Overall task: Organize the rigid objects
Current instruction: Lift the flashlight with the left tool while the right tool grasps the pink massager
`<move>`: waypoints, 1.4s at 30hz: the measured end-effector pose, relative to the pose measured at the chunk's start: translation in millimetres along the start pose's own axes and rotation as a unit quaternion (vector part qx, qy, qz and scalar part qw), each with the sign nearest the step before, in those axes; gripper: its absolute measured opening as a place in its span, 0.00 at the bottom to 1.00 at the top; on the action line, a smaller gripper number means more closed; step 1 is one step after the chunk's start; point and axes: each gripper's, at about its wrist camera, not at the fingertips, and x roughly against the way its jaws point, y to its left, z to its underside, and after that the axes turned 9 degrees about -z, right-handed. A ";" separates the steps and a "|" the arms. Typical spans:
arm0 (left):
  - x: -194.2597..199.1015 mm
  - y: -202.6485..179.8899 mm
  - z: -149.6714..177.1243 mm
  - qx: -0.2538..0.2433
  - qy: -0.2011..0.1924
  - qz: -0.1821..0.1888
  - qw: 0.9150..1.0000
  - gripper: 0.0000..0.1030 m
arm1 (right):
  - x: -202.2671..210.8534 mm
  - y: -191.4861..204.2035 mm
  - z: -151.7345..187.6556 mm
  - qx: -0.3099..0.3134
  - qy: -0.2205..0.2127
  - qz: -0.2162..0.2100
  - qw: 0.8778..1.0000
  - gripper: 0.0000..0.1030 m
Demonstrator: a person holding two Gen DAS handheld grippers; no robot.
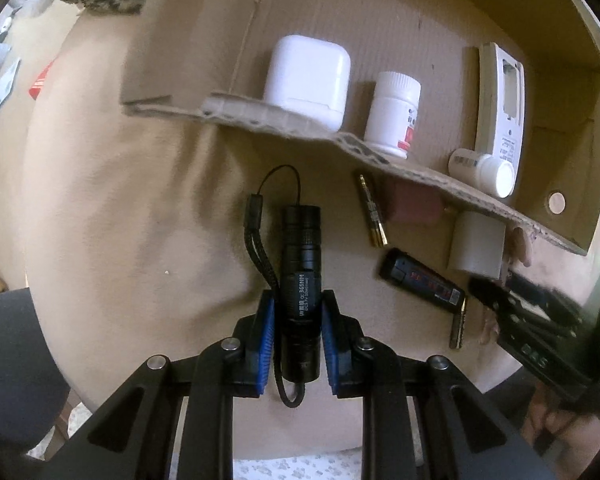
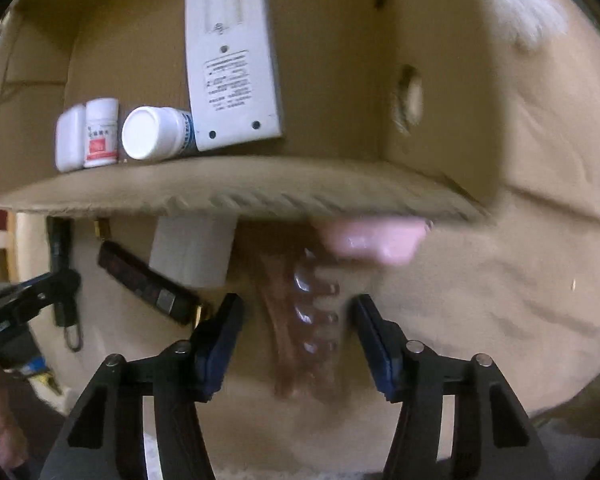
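A black flashlight [image 1: 301,280] with a cord lies on the tan cloth. My left gripper [image 1: 299,300] has its blue pads against both sides of it. My right gripper [image 2: 298,308] is open around a brown hair claw clip [image 2: 300,320] lying in front of the cardboard box [image 2: 260,192]; the pads stand apart from the clip. The box holds a white case [image 1: 308,76], two white pill bottles [image 1: 394,114] [image 1: 486,170] and a white remote [image 1: 502,108]. The remote [image 2: 230,56] and a lying bottle [image 2: 152,133] show in the right wrist view too.
On the cloth by the box lie a gold battery [image 1: 371,210], a pink block [image 1: 412,204], a white cylinder [image 1: 478,246] and a black-red lighter [image 1: 424,280]. The right gripper shows at the right of the left wrist view [image 1: 532,320]. A pink object [image 2: 376,240] lies under the box edge.
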 end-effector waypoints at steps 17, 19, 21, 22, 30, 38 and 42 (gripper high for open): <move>24.0 9.2 33.3 0.016 -0.003 0.020 1.000 0.19 | 39.2 13.7 27.4 0.027 -0.064 -0.053 0.996 0.34; 32.2 9.0 37.9 0.013 -0.007 0.022 1.000 0.19 | 47.2 15.9 35.9 0.023 -0.071 -0.071 0.995 0.34; 38.1 9.5 43.6 0.012 -0.013 0.024 1.000 0.19 | 55.2 16.7 44.0 0.018 -0.084 -0.087 0.993 0.34; 42.2 9.1 46.1 0.010 -0.019 0.021 1.000 0.19 | 58.0 16.0 49.1 0.018 -0.088 -0.095 0.991 0.34; 96.3 5.9 68.4 0.001 -0.101 0.017 0.995 0.19 | 97.8 28.9 65.9 0.059 -0.153 -0.134 0.977 0.34; 168.7 11.8 50.4 -0.026 -0.195 0.004 0.980 0.19 | 157.7 31.1 46.6 0.073 -0.221 -0.152 0.961 0.34; 188.3 12.7 27.6 -0.033 -0.223 0.013 0.974 0.19 | 180.5 35.3 24.5 0.084 -0.246 -0.143 0.955 0.34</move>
